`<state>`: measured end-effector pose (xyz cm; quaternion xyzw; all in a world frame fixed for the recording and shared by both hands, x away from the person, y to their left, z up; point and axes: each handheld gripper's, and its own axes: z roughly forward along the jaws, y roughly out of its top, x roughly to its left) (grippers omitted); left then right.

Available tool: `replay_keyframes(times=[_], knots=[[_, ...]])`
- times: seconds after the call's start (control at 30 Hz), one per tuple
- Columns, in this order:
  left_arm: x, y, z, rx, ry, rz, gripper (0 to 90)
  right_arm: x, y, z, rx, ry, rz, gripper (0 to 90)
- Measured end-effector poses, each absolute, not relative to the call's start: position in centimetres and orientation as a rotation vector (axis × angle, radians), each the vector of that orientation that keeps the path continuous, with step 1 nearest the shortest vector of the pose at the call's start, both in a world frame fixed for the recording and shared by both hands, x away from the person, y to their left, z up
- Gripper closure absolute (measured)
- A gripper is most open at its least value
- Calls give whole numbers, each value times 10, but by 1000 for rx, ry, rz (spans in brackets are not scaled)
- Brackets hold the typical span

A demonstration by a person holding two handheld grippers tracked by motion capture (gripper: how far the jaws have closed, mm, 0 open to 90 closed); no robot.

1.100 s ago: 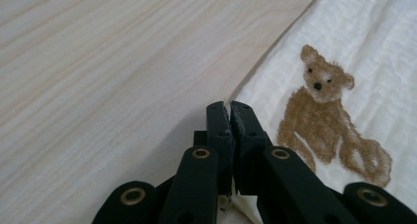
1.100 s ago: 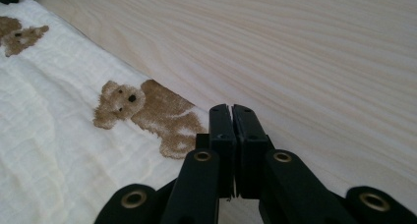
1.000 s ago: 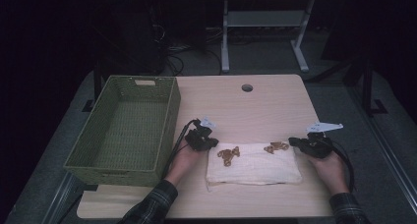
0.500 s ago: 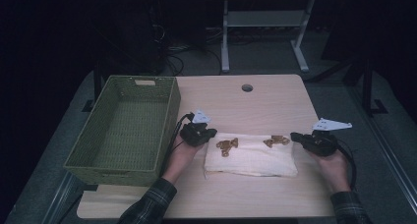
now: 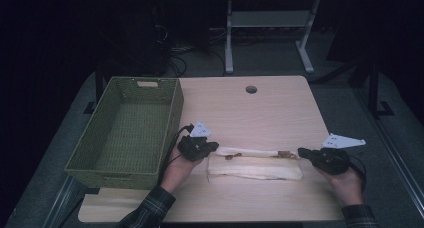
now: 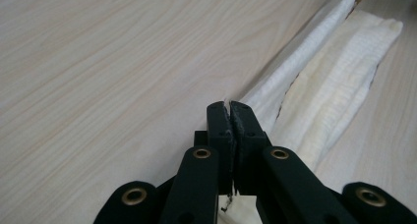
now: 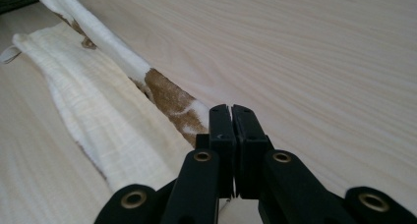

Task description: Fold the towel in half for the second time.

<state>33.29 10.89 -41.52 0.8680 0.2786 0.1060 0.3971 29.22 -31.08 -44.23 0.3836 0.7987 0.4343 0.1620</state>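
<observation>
A cream towel with brown patches lies across the near part of the wooden table. Its far edge is raised and pulled taut between the two grippers. My left gripper is shut on the towel's left far corner; in the left gripper view the closed gripper pinches the white cloth, and the towel runs away to the upper right. My right gripper is shut on the right far corner. In the right gripper view the gripper bites a brown patch of the towel.
A green woven basket stands on the table's left side, close to the left hand. A round cable hole sits near the table's far edge. Beyond the table stand a desk frame and cables on the dark floor.
Both grippers have come toward the person with the towel's far edge in them. The towel, flat and wide before, now looks narrow, with its far edge lifted over it.
</observation>
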Motion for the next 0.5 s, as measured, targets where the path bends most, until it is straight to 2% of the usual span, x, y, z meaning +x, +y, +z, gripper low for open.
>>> replay_keyframes(times=[0.5], knots=[[309, 111, -424, 2277, 669, 231, 879, 255, -307, -448, 1071, 2335, 1240, 880]])
